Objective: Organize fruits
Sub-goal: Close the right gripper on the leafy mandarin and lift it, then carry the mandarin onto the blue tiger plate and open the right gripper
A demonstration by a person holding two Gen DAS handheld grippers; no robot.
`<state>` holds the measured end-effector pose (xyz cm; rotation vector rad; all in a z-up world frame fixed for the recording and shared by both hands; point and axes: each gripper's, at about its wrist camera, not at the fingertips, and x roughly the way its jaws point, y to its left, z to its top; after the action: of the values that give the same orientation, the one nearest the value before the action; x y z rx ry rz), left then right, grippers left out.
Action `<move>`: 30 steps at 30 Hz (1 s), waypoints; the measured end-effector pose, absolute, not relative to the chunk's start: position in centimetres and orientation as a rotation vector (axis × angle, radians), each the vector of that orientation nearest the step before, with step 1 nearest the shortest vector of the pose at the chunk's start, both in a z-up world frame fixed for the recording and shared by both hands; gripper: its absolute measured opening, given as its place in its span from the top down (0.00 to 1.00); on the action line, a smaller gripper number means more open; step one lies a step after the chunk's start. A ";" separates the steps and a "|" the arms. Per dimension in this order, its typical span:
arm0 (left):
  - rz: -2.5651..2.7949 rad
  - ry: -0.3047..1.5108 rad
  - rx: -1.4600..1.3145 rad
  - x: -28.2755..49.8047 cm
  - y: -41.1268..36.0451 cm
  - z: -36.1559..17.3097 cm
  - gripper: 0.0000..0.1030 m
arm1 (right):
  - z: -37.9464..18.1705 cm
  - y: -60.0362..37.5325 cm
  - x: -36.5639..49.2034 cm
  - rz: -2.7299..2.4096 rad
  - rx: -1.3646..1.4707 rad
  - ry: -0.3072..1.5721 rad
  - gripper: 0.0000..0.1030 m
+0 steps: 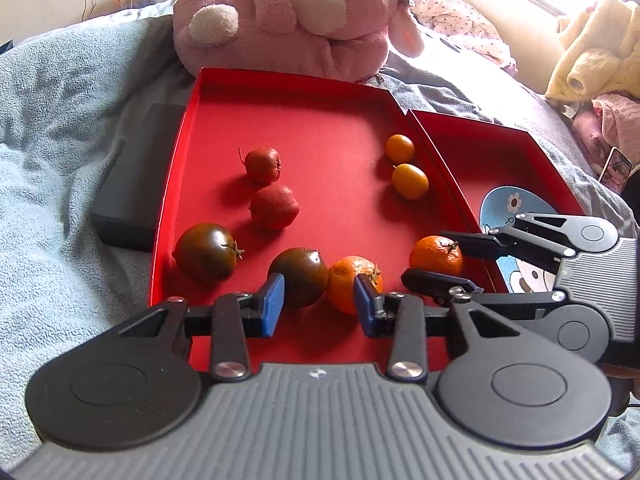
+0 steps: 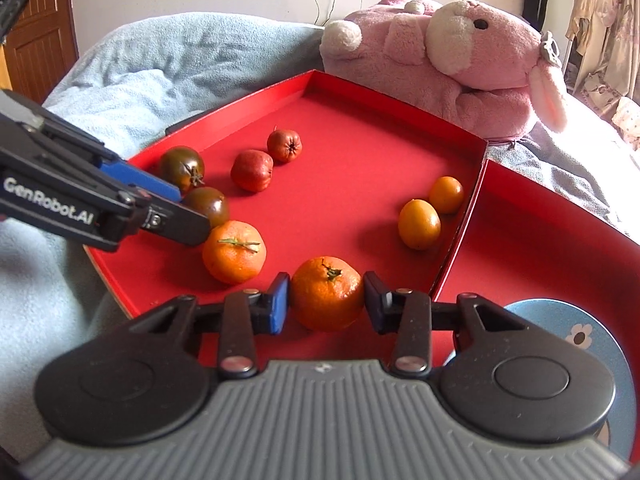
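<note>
While eight fruits lie in the red tray (image 1: 280, 92)
Two tangerines (image 2: 234, 252), two dark tomatoes (image 1: 206, 252), two red fruits (image 1: 274, 206), two kumquats (image 1: 410, 181); left gripper (image 1: 318, 304) released, right gripper (image 2: 326, 304) released around one tangerine

bright daylight | window glare upper right | soft shadows | fisheye-warped edges

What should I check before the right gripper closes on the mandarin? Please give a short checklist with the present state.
1. Mandarin sits between the right gripper fingers: ok.
2. Right jaws open wide enough: ok.
3. Pads touching the peel: cannot tell.
4. Second mandarin apart from the first: ok.
5. Left gripper away from the right one's mandarin, open near a dark tomato: ok.
6. Blue plate in the neighbouring red tray within view: ok.
</note>
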<state>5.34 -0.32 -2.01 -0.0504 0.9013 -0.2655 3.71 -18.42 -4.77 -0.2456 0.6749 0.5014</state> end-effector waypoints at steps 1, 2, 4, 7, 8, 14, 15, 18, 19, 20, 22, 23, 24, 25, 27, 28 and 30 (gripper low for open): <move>-0.262 0.903 -0.051 5.4 -0.3 -2.1 0.57 | -4.5 -18.7 3.3 0.499 -0.240 0.665 0.58; -0.255 0.903 -0.050 5.5 -0.3 -2.1 0.57 | -4.2 -19.0 2.9 0.496 -0.231 0.656 0.58; -0.254 0.903 -0.066 5.7 -0.1 -2.1 0.57 | -3.6 -19.8 2.3 0.487 -0.208 0.646 0.58; -0.232 0.909 -0.080 6.0 0.2 -2.2 0.57 | -2.7 -21.4 1.4 0.466 -0.160 0.644 0.58; -0.216 0.910 -0.066 6.2 0.1 -2.3 0.57 | -2.6 -22.0 1.1 0.457 -0.140 0.645 0.58; -0.180 0.925 -0.039 7.4 -0.1 -2.7 0.56 | -2.0 -25.2 0.2 0.379 -0.116 0.656 0.59; -0.180 0.924 -0.039 7.6 -0.1 -2.8 0.56 | -2.0 -26.1 0.0 0.360 -0.118 0.655 0.59; -0.178 0.926 -0.043 8.1 0.0 -2.9 0.56 | -2.3 -27.8 -0.1 0.297 -0.131 0.658 0.59; -0.176 0.926 -0.047 8.2 0.0 -3.0 0.56 | -2.5 -28.5 -0.1 0.269 -0.137 0.665 0.59; -0.174 0.927 -0.051 8.3 0.1 -3.0 0.56 | -2.9 -29.2 0.0 0.242 -0.137 0.677 0.59; -0.172 0.929 -0.053 8.4 0.1 -3.0 0.56 | -3.5 -30.0 0.3 0.197 -0.131 0.713 0.58; -0.167 0.931 -0.052 8.4 0.1 -3.1 0.56 | -4.0 -30.4 0.5 0.177 -0.128 0.734 0.59; -0.162 0.931 -0.052 8.4 0.2 -3.1 0.55 | -4.6 -30.8 0.9 0.154 -0.117 0.761 0.59; -0.160 0.932 -0.055 8.3 0.3 -3.1 0.54 | -5.1 -31.2 1.2 0.134 -0.100 0.785 0.59; -0.161 0.936 -0.067 8.3 0.4 -3.2 0.53 | -6.1 -31.7 1.8 0.111 -0.051 0.826 0.59; -0.160 0.937 -0.069 8.4 0.4 -3.2 0.52 | -6.4 -31.8 2.1 0.105 -0.032 0.838 0.59; -0.160 0.937 -0.066 8.3 0.3 -3.2 0.52 | -7.1 -31.7 2.5 0.102 -0.026 0.851 0.58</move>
<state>8.32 0.35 -3.22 -0.0661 0.9367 -0.1597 2.45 -31.68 -7.10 -0.0259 0.8512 0.1022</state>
